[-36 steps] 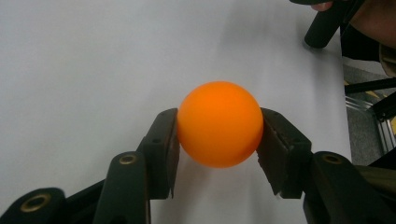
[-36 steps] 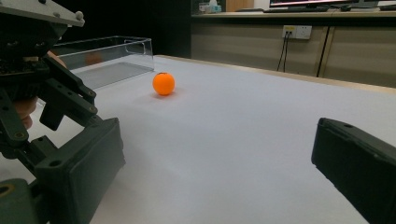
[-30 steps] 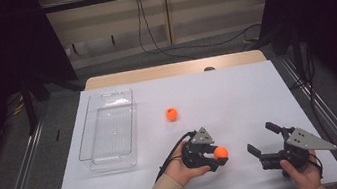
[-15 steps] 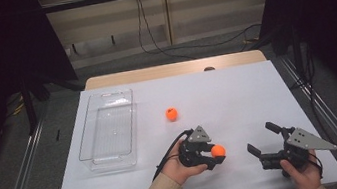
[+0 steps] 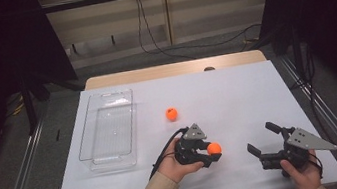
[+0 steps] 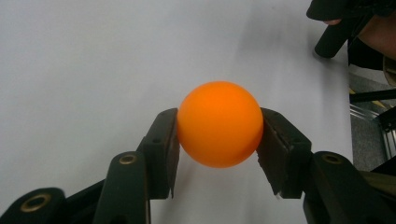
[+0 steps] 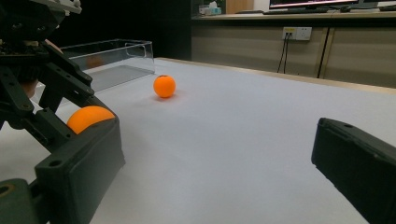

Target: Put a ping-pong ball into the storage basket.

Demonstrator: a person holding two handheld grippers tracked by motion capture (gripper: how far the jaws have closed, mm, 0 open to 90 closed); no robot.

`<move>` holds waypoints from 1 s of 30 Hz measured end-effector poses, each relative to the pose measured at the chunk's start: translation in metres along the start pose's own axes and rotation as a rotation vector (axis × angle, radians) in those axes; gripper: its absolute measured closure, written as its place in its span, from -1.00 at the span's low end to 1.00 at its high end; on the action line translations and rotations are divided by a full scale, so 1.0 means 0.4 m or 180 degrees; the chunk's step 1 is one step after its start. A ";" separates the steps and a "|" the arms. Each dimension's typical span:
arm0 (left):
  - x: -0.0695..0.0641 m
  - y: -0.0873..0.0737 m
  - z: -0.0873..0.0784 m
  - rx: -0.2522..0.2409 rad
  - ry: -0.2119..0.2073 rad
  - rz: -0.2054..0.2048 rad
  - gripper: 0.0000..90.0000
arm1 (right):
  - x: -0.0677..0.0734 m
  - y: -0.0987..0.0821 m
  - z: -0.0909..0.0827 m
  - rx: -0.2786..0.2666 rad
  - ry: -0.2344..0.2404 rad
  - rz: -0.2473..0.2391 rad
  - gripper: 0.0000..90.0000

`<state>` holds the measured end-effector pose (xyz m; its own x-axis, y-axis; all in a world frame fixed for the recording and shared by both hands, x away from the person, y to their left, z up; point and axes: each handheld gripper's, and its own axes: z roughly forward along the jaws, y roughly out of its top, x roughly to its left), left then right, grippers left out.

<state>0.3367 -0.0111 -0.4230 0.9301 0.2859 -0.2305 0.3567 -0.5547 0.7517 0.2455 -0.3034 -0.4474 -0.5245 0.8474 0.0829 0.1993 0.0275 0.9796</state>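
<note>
An orange ball (image 6: 219, 123) sits clamped between the two black jaws of my left gripper (image 5: 209, 152), just above the white table near its front edge; the same ball (image 7: 88, 117) peeks out past a jaw in the right gripper view. A second orange ball (image 5: 171, 114) rests loose on the table farther back, also seen as the ball (image 7: 164, 86) in the right gripper view. My right gripper (image 5: 263, 139) stands to the right near the front edge, jaws wide apart with nothing between them.
A clear plastic bin (image 5: 108, 131) lies on the left part of the white table (image 5: 236, 89), empty as far as I can see. Metal rails run along both sides of the table. Cables hang by the far wall.
The left gripper with its ball has shifted very slightly; the loose ball, the bin and the right gripper stay where they were.
</note>
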 end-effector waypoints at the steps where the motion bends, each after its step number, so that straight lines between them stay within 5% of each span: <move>1: 0.001 0.000 -0.002 -0.0001 0.0010 0.0001 0.13 | 0.000 0.000 0.000 -0.0001 0.0000 0.0002 -0.96; 30: 0.026 0.004 -0.035 -0.0023 0.0060 -0.0101 0.13 | 0.000 -0.001 0.001 -0.0002 0.0009 0.0010 -0.96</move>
<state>0.3455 0.0019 -0.4155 0.9166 0.3178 -0.2426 0.3852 -0.5395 0.7487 0.2457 -0.3030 -0.4477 -0.5263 0.8459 0.0866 0.2005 0.0245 0.9794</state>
